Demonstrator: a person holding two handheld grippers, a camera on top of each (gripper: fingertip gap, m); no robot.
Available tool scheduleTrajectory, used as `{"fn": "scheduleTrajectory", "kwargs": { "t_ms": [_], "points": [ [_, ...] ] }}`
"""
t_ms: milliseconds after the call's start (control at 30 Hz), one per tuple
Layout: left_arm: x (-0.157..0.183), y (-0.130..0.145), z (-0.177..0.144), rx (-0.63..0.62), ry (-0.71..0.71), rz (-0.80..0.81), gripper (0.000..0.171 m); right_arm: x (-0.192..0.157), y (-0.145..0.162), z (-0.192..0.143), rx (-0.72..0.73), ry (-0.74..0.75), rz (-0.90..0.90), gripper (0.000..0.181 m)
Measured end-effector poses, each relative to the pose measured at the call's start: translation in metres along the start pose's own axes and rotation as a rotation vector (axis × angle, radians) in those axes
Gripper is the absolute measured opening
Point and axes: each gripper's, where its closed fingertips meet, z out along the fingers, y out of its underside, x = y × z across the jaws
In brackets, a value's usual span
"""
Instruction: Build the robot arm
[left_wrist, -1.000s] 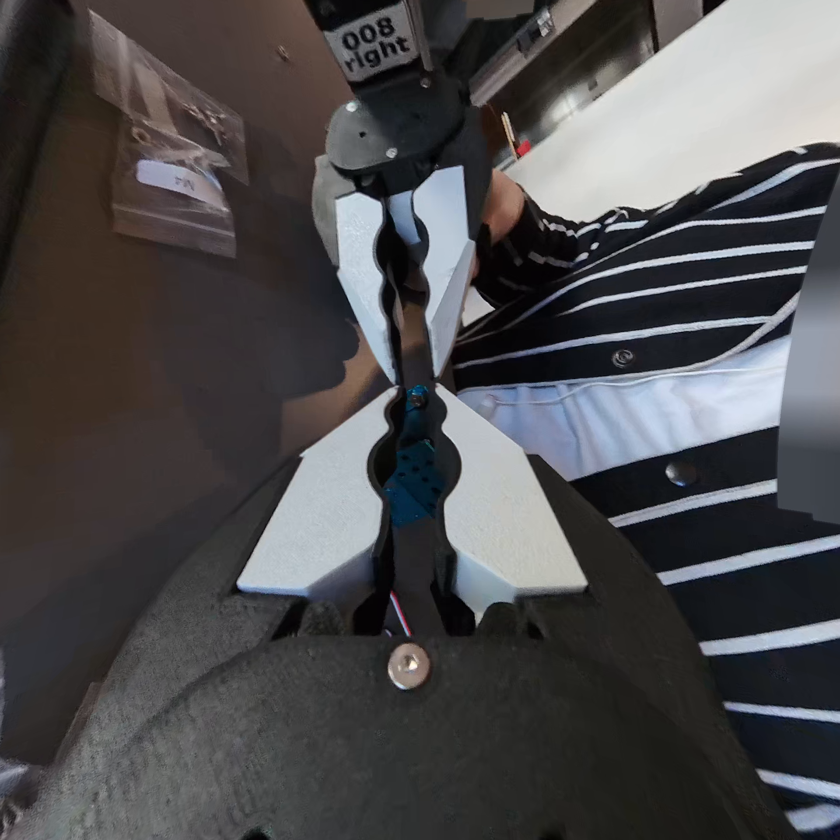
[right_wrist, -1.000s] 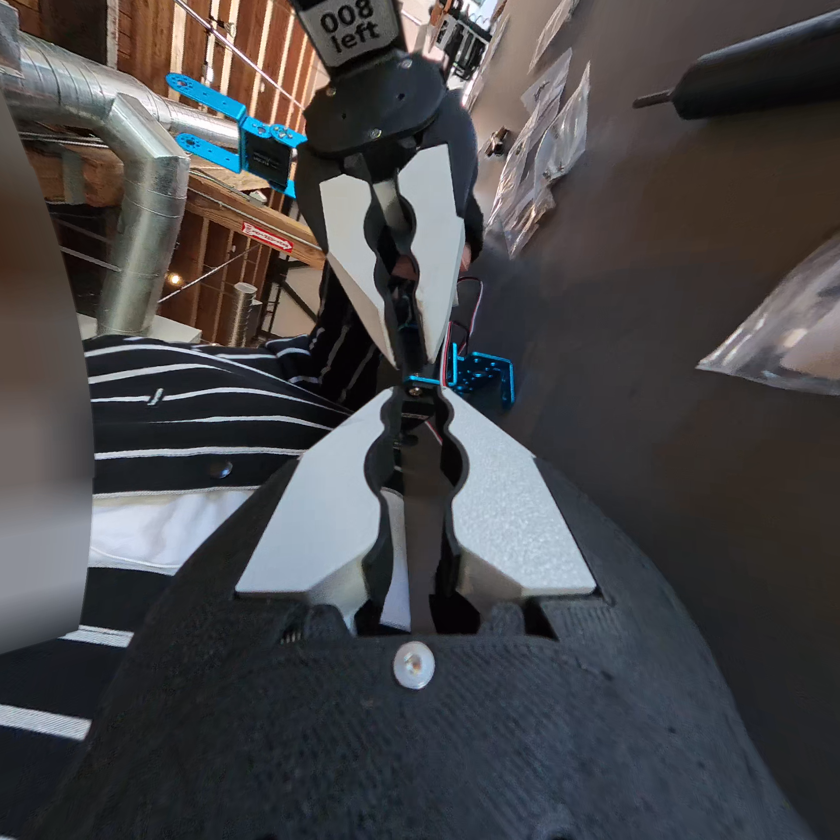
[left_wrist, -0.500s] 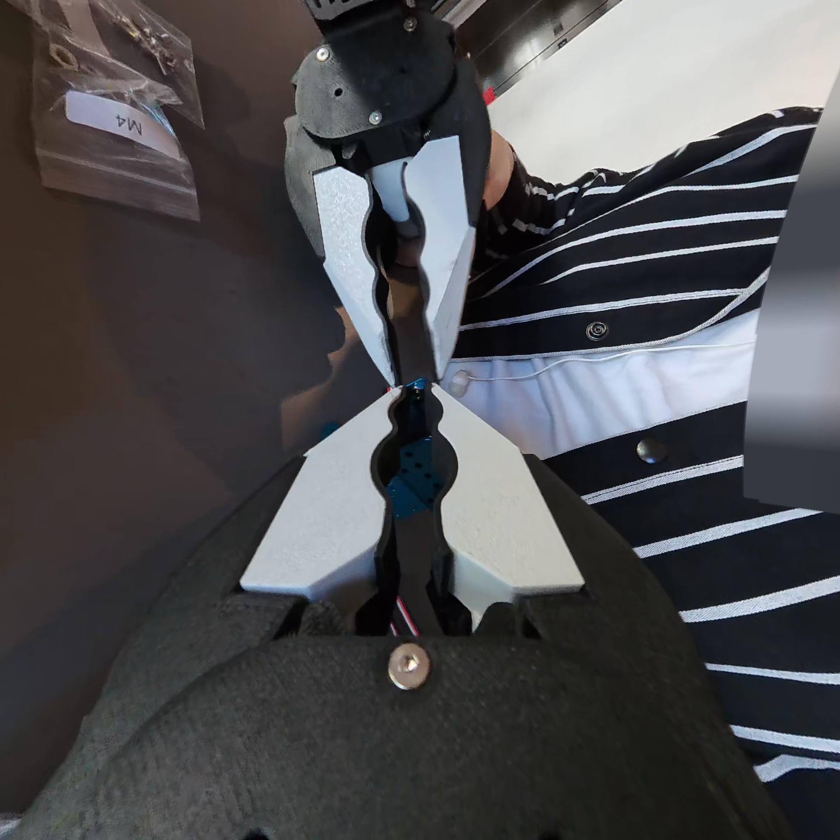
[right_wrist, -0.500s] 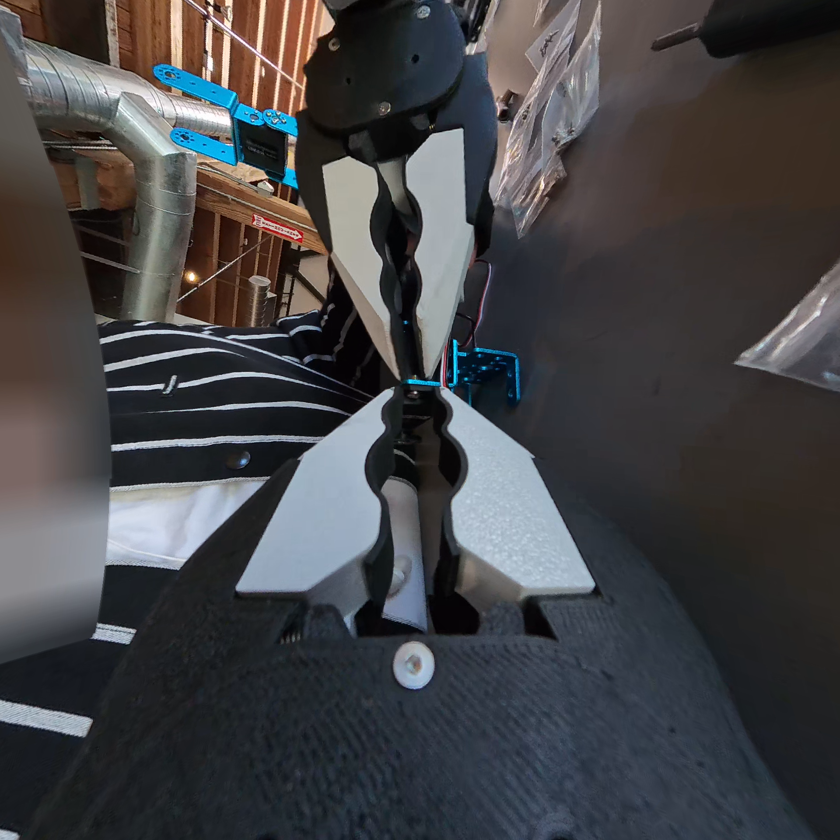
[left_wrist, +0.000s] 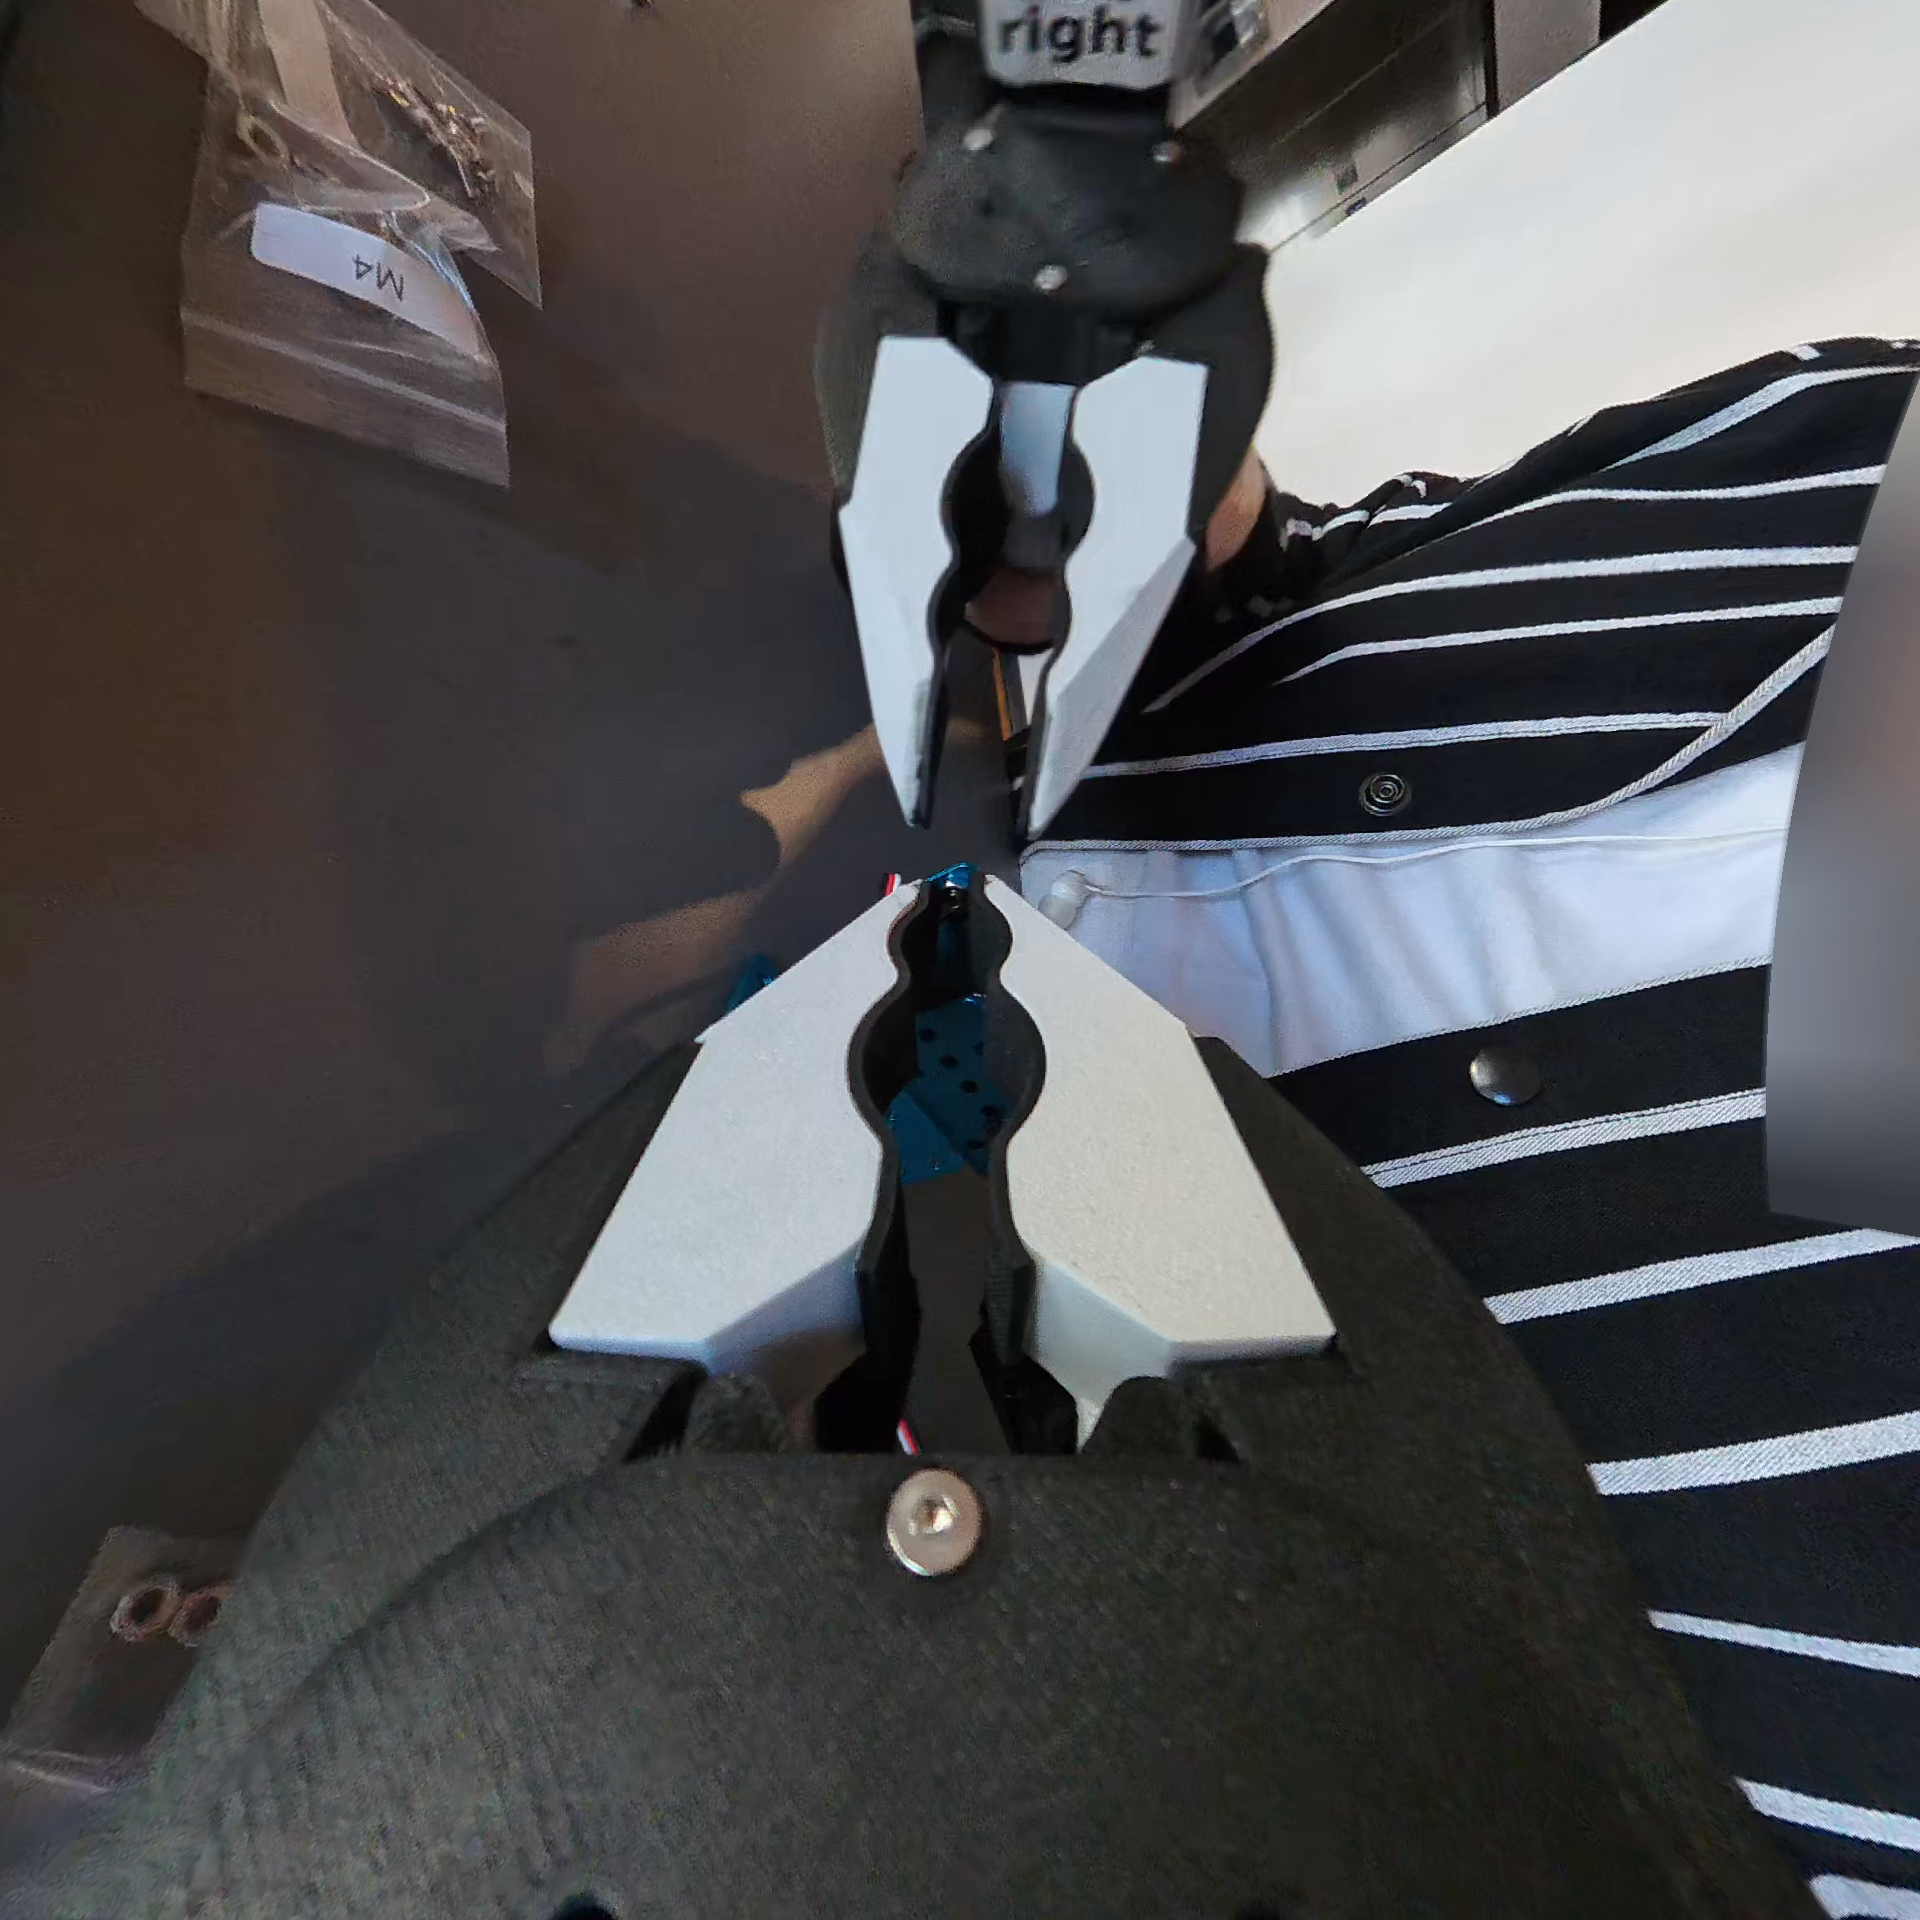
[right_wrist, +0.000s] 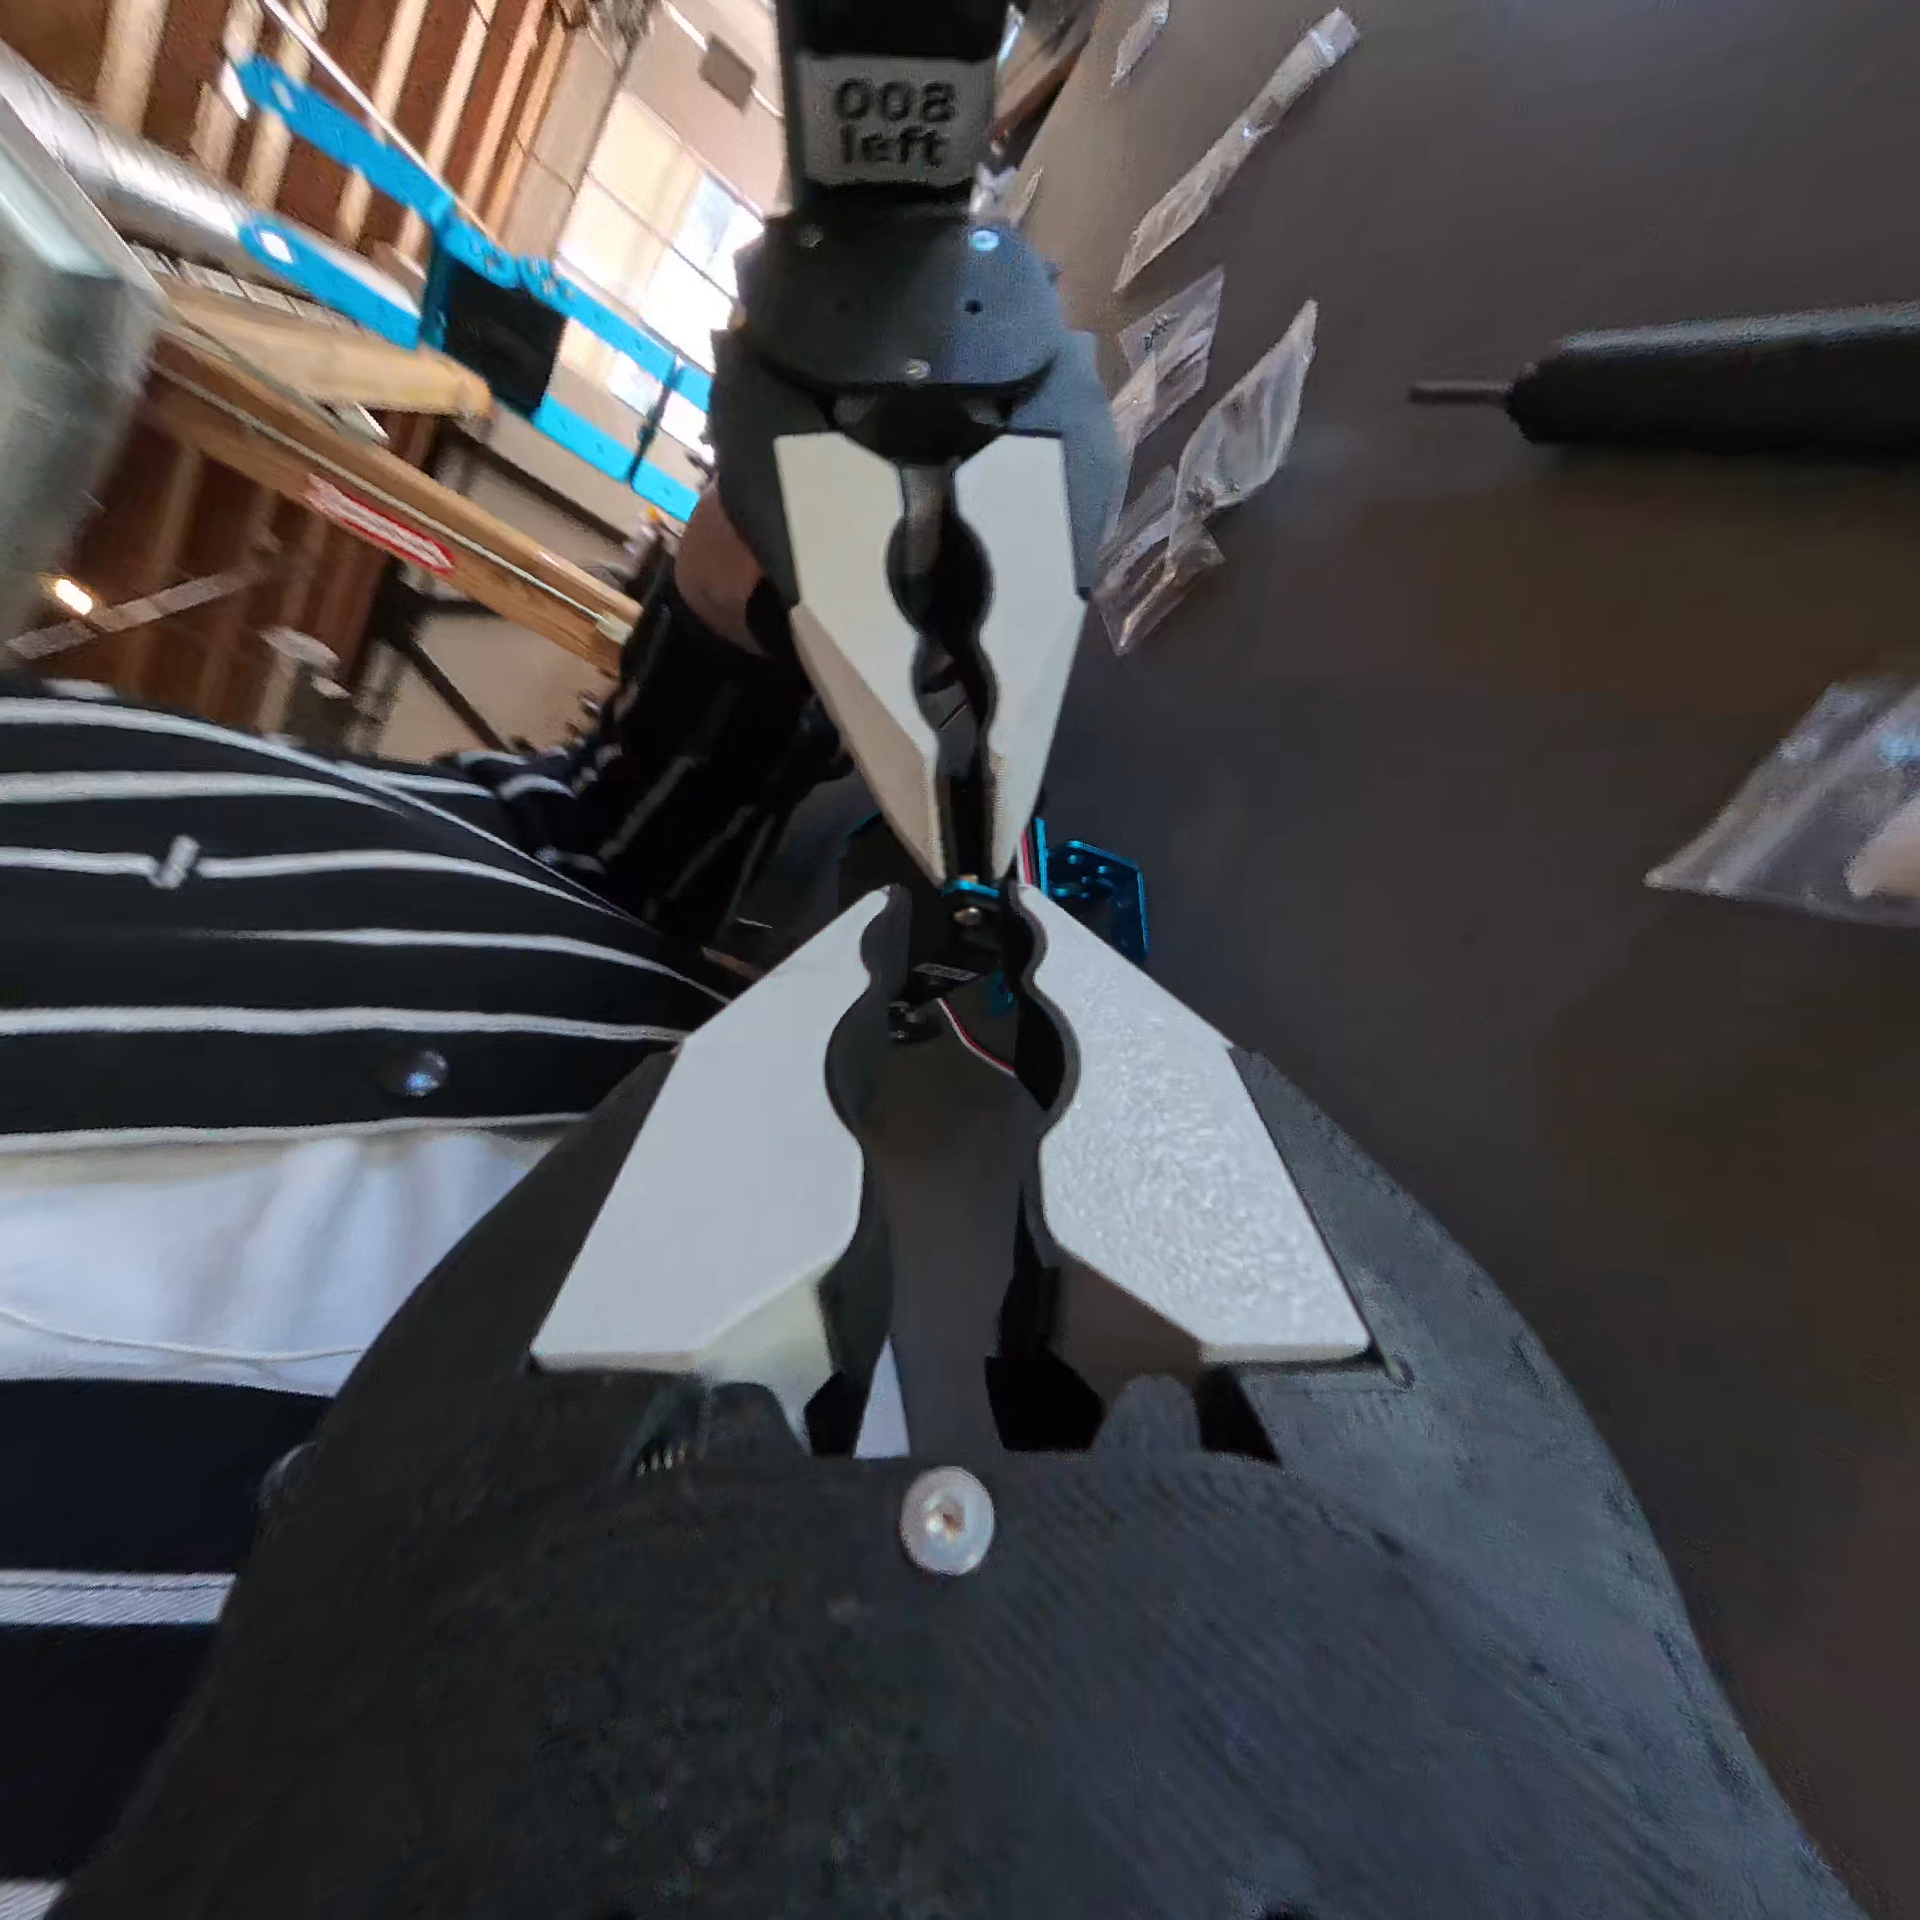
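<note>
Over the dark tabletop (left_wrist: 312, 831), just off the edge nearest the person, seen from the left wrist view:

- Far left, toward the upper corner: clear zip bags of small hardware (left_wrist: 343, 291) lying flat, well apart from both grippers.
- Centre: left gripper (left_wrist: 951, 894) clamped tight on a blue perforated bracket (left_wrist: 951, 1081). Blue metal showing through the wavy gap between the jaws and poking out at the tips; red and white wires (left_wrist: 909, 1439) trailing back near the jaw roots.
- Directly opposite, tip to tip: right gripper (left_wrist: 968, 821), jaws narrowly parted, nothing between them, just short of the bracket's end and not touching it.
- Right: person's black-and-white striped shirt (left_wrist: 1507, 675), close behind both tools.

From the right wrist view:

- Left: same striped shirt (right_wrist: 312, 935); beyond it a wooden shelf with a blurred blue bracket assembly (right_wrist: 499, 312) on it.
- Centre: right gripper (right_wrist: 956, 909) with a slim gap at the tips. Through that gap, a small black servo body (right_wrist: 940, 977) joined to the blue bracket, with wires (right_wrist: 977, 1039) running off it. Cannot tell whether the tips graze the servo. Left gripper (right_wrist: 971, 868) pinching the top of the same assembly.
- Just right of centre: a second blue bracket (right_wrist: 1101, 883) resting on the tabletop (right_wrist: 1455, 1039), beside the held part.
- Right: more hardware bags (right_wrist: 1205, 416) in a row, one blurred bag (right_wrist: 1808, 821) near the frame edge, and a black tool handle (right_wrist: 1714, 374) lying farther off.

Assembly aloft, carried by the left tool alone.
</note>
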Motion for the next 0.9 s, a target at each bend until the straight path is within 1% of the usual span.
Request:
{"fn": "scheduleTrajectory", "kwargs": {
  "t_ms": [100,133,300,400,500,600,633,667,700,800,833,900],
  "points": [
    [0.000,0.001,0.000,0.017,0.004,-0.006,0.004,-0.004,0.003,0.001,0.008,-0.121,0.120,0.012],
    [0.000,0.001,-0.001,0.020,0.006,-0.008,0.004,-0.002,0.005,0.003,0.003,-0.121,0.136,0.010],
    [0.001,0.001,-0.001,0.025,0.012,-0.006,0.004,0.002,0.010,0.009,-0.046,-0.122,0.148,0.010],
    [0.001,0.001,-0.001,0.027,0.011,-0.002,0.004,0.002,0.008,0.009,-0.049,-0.144,0.168,0.006],
    [0.000,0.001,-0.002,0.032,0.010,-0.001,0.004,0.002,0.008,0.008,-0.057,-0.163,0.201,0.006],
    [0.000,0.001,-0.003,0.039,0.011,-0.006,0.004,0.001,0.002,0.003,-0.048,-0.174,0.162,0.006],
    [0.000,0.001,-0.003,0.042,0.010,-0.007,0.003,0.001,-0.002,-0.002,-0.045,-0.164,0.105,0.005],
    [0.000,0.002,-0.004,0.046,0.008,-0.010,0.004,0.004,-0.009,-0.008,-0.042,-0.132,0.011,0.005],
    [0.000,0.002,-0.005,0.050,0.005,-0.012,0.004,0.011,-0.018,-0.016,-0.041,-0.065,-0.122,0.006],
    [-0.001,0.004,-0.009,0.079,-0.012,-0.019,0.003,0.044,-0.055,-0.042,-0.071,0.240,-0.589,0.020],
    [-0.001,0.005,-0.011,0.092,-0.019,-0.023,0.003,0.053,-0.066,-0.048,-0.109,0.310,-0.710,0.027],
    [-0.002,0.006,-0.014,0.118,-0.033,-0.030,0.003,0.068,-0.076,-0.050,-0.264,0.369,-0.872,0.028]
  ]
}}
